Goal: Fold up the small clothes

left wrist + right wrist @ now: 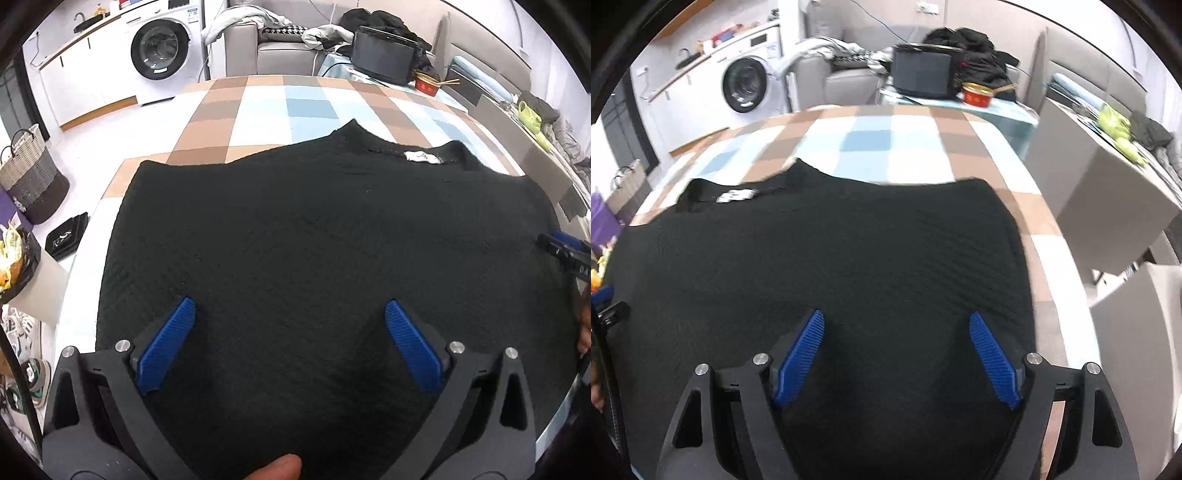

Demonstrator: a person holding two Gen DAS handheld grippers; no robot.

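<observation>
Black top (314,236) lies flat on checked tabletop (258,107), collar w/ white label (421,157) at far edge. My left gripper (290,314) & right gripper (897,325) both over near hem, jaws wide, nothing gripped.

Black knit top (314,240), flat on checkered cloth (258,107)
</observation>
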